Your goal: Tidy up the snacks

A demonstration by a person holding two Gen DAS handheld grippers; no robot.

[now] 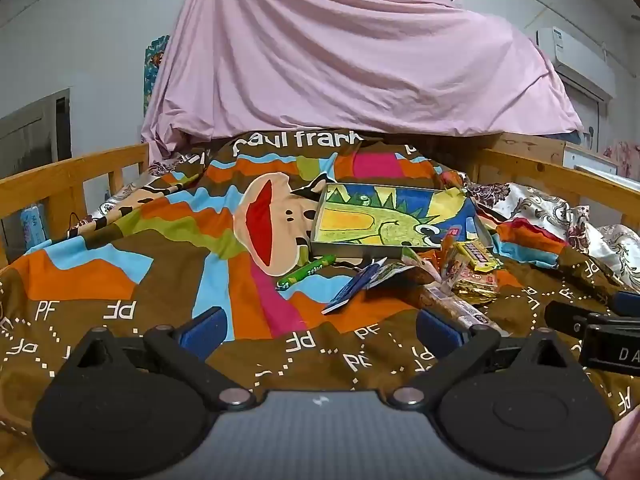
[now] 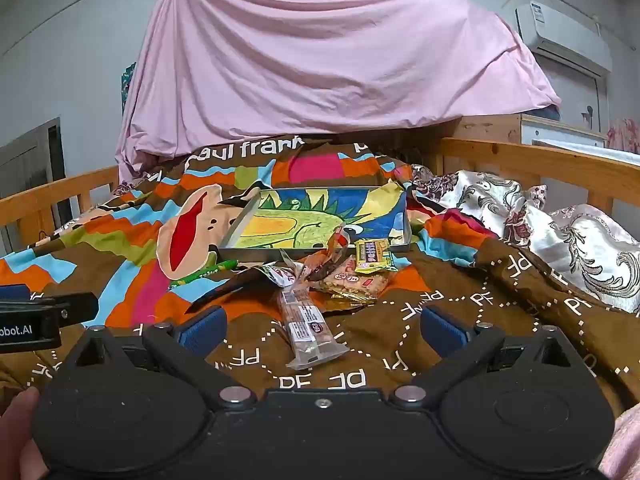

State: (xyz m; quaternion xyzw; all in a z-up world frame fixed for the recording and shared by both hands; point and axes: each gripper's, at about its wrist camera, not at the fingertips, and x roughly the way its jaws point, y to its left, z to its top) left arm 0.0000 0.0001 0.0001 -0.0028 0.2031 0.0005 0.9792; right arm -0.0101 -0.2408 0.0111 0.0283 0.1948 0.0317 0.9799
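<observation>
A heap of snack packets (image 2: 344, 276) lies mid-bedspread against the near rim of the shallow cartoon-lined tray (image 2: 402, 246); a clear-wrapped bar (image 2: 306, 328) juts nearest. The right gripper (image 2: 322, 330) spreads wide around it, holding nothing. The left gripper (image 1: 320, 330), equally wide and empty, hovers over bare bedspread (image 1: 120, 248) toward the left wooden rail (image 1: 60, 176).

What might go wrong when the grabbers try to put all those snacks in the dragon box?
1. The snacks lie heaped together, so closing on the long clear-wrapped bar may drag neighbours like the yellow packet along.
2. The blanket is soft and rumpled; fingers pressing down might pinch cloth instead of a wrapper.
3. The dragon box sits tilted on the bedding, so dropped snacks might slide or tip it.
</observation>
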